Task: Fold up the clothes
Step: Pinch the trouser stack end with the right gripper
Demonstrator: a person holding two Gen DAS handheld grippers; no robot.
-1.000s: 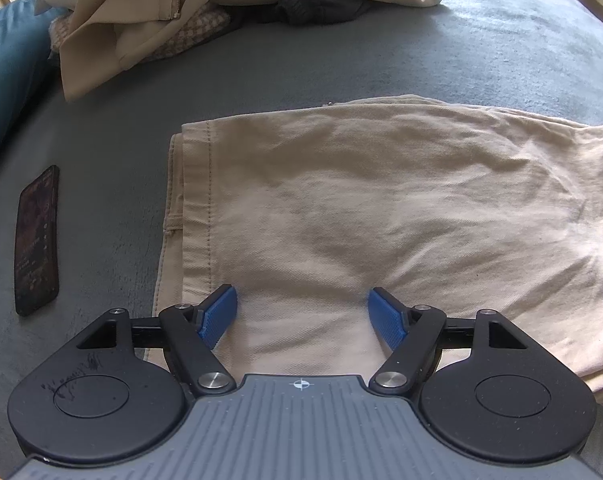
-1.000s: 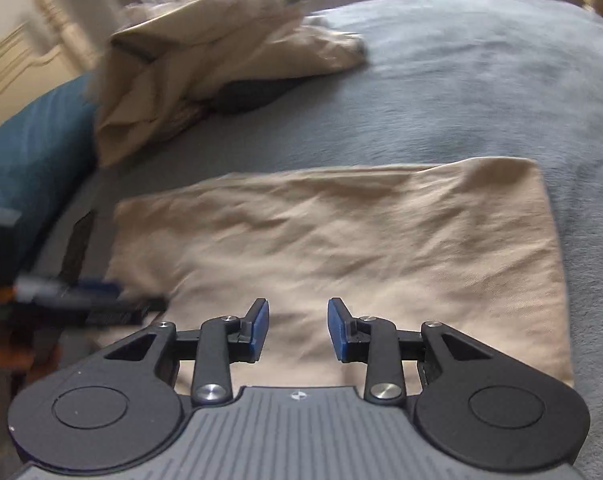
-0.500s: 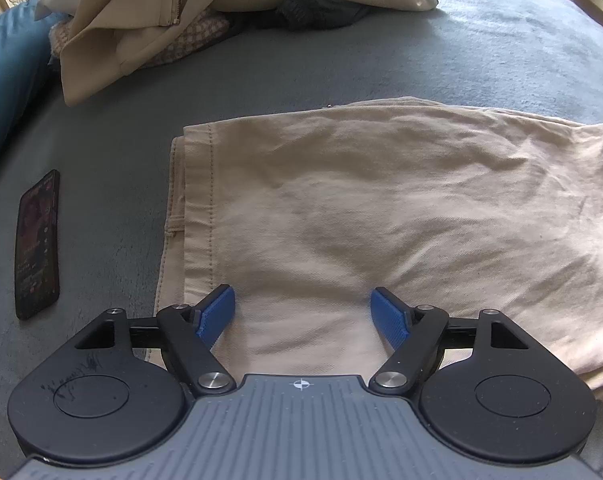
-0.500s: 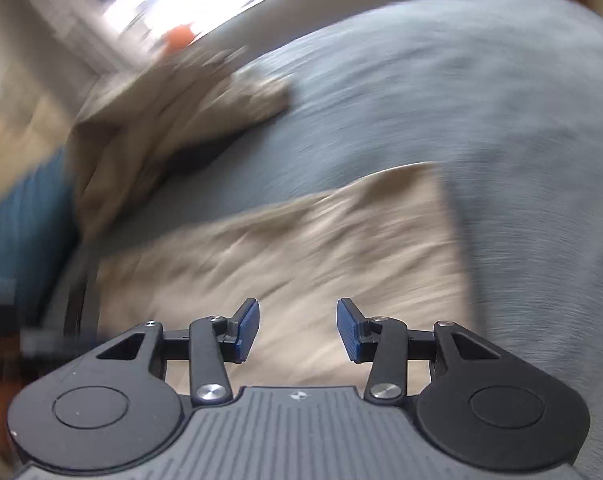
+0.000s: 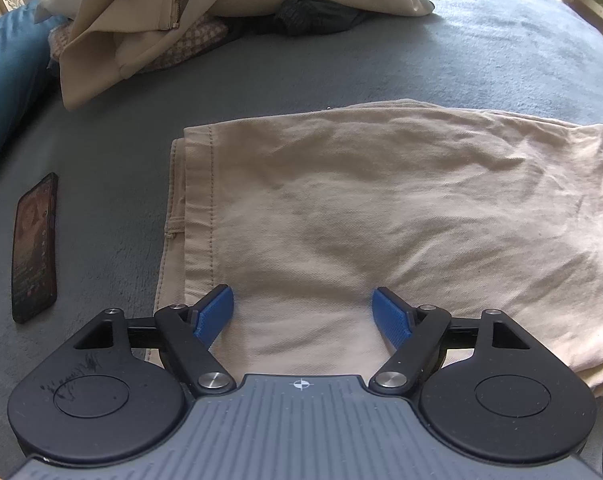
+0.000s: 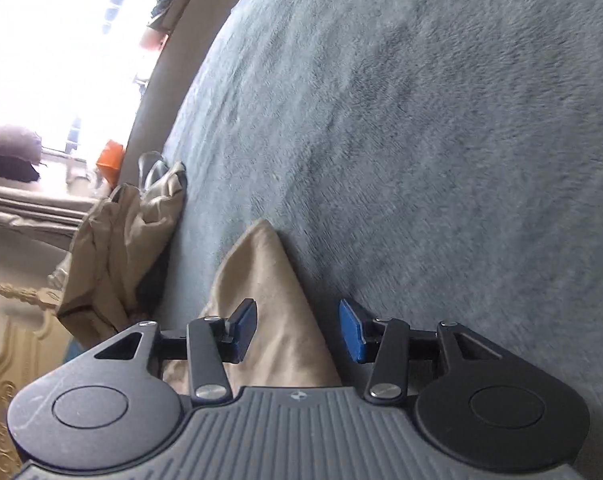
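Note:
A folded beige pair of trousers (image 5: 361, 216) lies flat on the grey-blue bed cover (image 5: 501, 52). My left gripper (image 5: 303, 314) is open and empty, hovering over the near edge of the folded trousers, close to the stitched hem on the left. My right gripper (image 6: 297, 330) is open and empty, rolled sideways, with a corner of the beige trousers (image 6: 269, 300) between its jaws. I cannot tell whether its pads touch the cloth.
A pile of unfolded clothes (image 5: 173, 20), beige, checked and dark, lies at the far left of the bed; it also shows in the right wrist view (image 6: 121, 248). A phone (image 5: 33, 246) lies on the cover left of the trousers. A blue pillow (image 5: 5, 92) is at far left.
My right gripper has swung to the right edge of the trousers, rolled sideways and opened wider. My left gripper has drifted slightly and stays open.

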